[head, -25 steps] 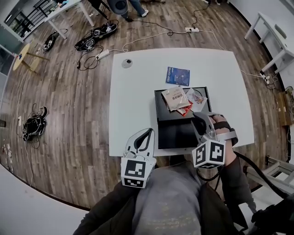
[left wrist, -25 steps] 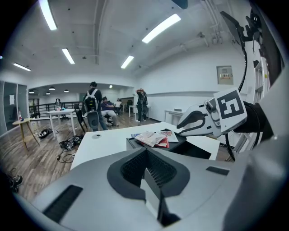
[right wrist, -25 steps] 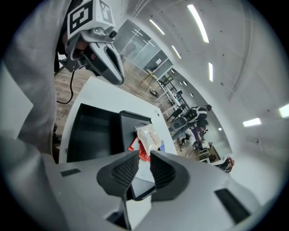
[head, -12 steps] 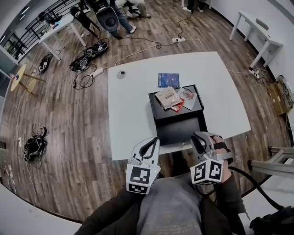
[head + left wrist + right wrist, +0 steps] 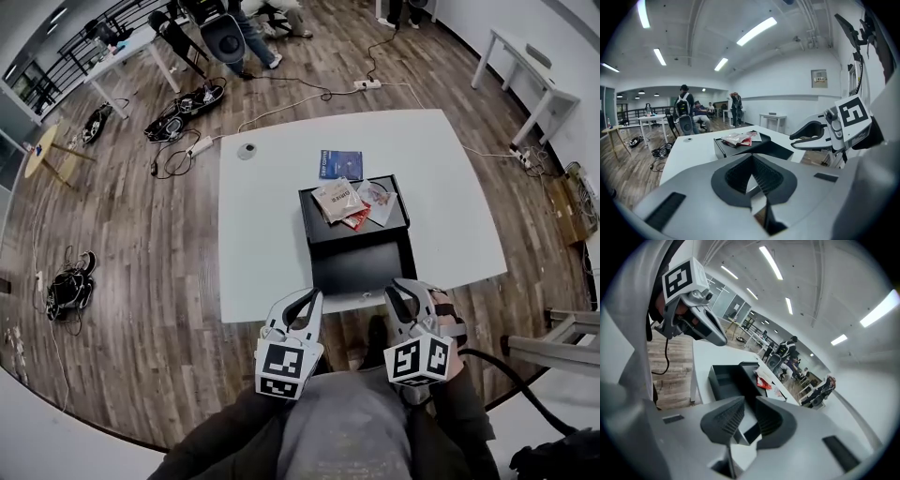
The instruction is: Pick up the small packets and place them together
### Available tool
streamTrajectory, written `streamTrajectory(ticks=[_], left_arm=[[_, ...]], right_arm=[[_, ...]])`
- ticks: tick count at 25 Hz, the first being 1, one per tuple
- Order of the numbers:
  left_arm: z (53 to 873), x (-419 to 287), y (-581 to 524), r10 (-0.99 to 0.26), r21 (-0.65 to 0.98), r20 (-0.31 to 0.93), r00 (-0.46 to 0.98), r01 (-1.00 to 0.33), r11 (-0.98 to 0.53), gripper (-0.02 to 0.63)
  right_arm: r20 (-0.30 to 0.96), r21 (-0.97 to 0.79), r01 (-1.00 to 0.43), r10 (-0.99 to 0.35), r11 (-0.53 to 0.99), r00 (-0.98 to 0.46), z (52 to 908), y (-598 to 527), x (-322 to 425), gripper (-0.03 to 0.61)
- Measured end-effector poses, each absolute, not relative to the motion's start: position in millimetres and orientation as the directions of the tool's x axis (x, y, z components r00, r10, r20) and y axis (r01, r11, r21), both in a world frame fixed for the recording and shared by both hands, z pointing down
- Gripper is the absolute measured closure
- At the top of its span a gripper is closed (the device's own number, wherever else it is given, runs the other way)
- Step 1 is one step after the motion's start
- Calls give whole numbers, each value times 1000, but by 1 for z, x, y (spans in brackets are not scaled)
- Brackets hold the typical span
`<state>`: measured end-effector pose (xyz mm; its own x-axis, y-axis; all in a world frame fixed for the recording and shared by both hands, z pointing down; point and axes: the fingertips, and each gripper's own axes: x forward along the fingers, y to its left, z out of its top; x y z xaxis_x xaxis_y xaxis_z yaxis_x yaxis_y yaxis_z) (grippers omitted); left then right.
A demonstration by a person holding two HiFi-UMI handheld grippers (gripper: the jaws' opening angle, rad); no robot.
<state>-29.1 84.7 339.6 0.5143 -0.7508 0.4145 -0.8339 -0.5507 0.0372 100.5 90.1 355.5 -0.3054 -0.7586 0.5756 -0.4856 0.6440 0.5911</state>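
Since both hands have drawn back toward my body over the last sec, I read this as a pause btwn picks.

Head view: left gripper (image 5: 307, 300) and right gripper (image 5: 398, 294) sit side by side at the near edge of the worktop (image 5: 262, 234). The right one is just at the near end of the black tray (image 5: 361, 267); a sec ago it was further up the tray, close to the pile. The small packets (image 5: 349, 199) lie heaped together at the tray's far end, overlapping, and look no different vs before. A blue packet (image 5: 340, 165) lies flat on the worktop just beyond the tray, apart from the heap.

Left gripper view: pads meet at the tips w/ nothing btwn them, so it's closed and empty. Heap and tray sit well ahead; the right gripper shows off to one side.

Right gripper view: jaws stand part-way apart w/ only a bare gap btwn the pads, holding nothing. Tray runs away ahead, packets at its far end.

For the task: I judge the heap is prob. done, w/ the blue one the only piece left out, if it counts as a packet. The next reach would be long, over the tray, so I'd watch not to drag the heap.
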Motion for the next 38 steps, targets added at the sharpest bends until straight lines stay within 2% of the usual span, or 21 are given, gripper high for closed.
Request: streamTrajectory(ticks=[4, 8, 11, 13, 17, 19, 25, 38], left_arm=[[330, -25, 68, -790, 29, 398, 466, -867, -497, 611], [325, -10, 59, -805, 21, 387, 449, -878, -479, 611], [320, -3, 55, -818, 12, 373, 437, -884, -467, 611], [316, -1, 54, -829, 6, 362, 426, -890, -455, 611], [317, 9, 58, -827, 7, 361, 430, -888, -459, 611], [319, 13, 60, -823, 7, 366, 435, -885, -465, 611], [316, 21, 60, -822, -1, 359, 441, -881, -473, 611], [311, 34, 59, -824, -6, 339, 454, -875, -485, 611]], right_arm=[[533, 559, -513, -757, 651, -379, 340, 68, 104, 503], [471, 471, -607, -764, 641, -441, 329, 49, 112, 503], [399, 325, -708, -769, 628, -499, 319, 41, 110, 517], [359, 196, -759, -766, 621, -533, 314, 41, 108, 572], [320, -62, -796, -744, 602, -587, 315, 45, 113, 574], [307, -128, -790, -733, 600, -607, 315, 46, 114, 574], [254, -169, -777, -735, 607, -629, 303, 48, 116, 574], [251, -183, -775, -733, 605, -632, 300, 47, 125, 574]])
